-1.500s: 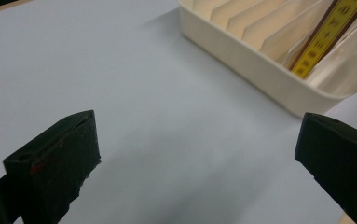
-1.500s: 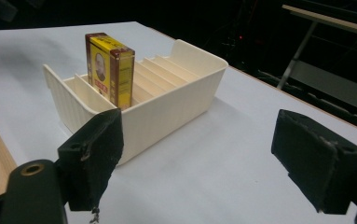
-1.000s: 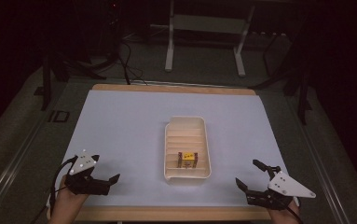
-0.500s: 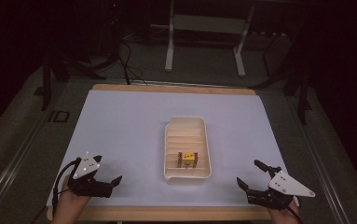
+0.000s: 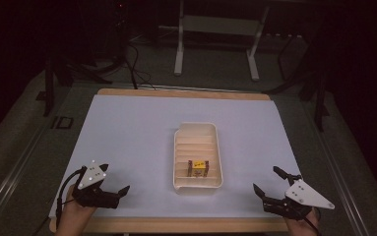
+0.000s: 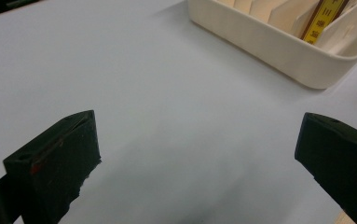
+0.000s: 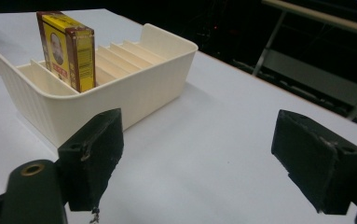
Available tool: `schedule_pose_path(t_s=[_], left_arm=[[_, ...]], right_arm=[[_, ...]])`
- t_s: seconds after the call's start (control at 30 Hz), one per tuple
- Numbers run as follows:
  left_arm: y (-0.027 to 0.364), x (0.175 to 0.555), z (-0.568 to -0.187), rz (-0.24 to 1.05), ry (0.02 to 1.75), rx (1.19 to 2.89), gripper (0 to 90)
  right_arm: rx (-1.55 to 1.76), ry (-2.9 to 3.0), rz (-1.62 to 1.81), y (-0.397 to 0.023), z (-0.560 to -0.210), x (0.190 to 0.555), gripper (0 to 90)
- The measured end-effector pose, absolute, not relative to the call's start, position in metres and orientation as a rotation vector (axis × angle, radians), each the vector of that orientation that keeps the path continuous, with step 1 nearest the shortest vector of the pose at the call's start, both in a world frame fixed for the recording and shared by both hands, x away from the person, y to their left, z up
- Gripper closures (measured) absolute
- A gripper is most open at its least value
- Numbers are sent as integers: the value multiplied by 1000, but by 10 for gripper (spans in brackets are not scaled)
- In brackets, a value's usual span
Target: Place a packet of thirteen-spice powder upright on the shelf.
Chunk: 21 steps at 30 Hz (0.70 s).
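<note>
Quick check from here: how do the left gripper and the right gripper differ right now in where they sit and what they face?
The left gripper sits at the near left of the table, left of the tray; the right gripper sits at the near right. In its own view the left gripper faces the tray's corner; the right gripper faces its side, with the yellow box standing upright. Both are open, holding nothing.

Left gripper (image 5: 113, 183), right gripper (image 5: 270, 183): fingers apart.

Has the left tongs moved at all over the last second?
Yes. The left tongs slid toward the table's near edge and turned rightward, away from the tray.
</note>
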<state>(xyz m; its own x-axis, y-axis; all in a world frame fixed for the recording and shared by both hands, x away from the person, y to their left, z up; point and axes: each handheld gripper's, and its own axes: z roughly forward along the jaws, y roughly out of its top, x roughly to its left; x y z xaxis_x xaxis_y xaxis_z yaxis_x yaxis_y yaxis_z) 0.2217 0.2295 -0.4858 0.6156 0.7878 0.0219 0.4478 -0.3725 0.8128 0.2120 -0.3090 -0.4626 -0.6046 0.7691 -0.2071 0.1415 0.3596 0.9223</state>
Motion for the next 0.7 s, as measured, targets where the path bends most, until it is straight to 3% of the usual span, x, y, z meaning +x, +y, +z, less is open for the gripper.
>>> schedule_pose_path(t_s=[0.7], left_arm=[[228, 229, -494, 445, 1003, 2065, 1]], right_arm=[[829, 2018, 1267, -310, -466, 215, 168]])
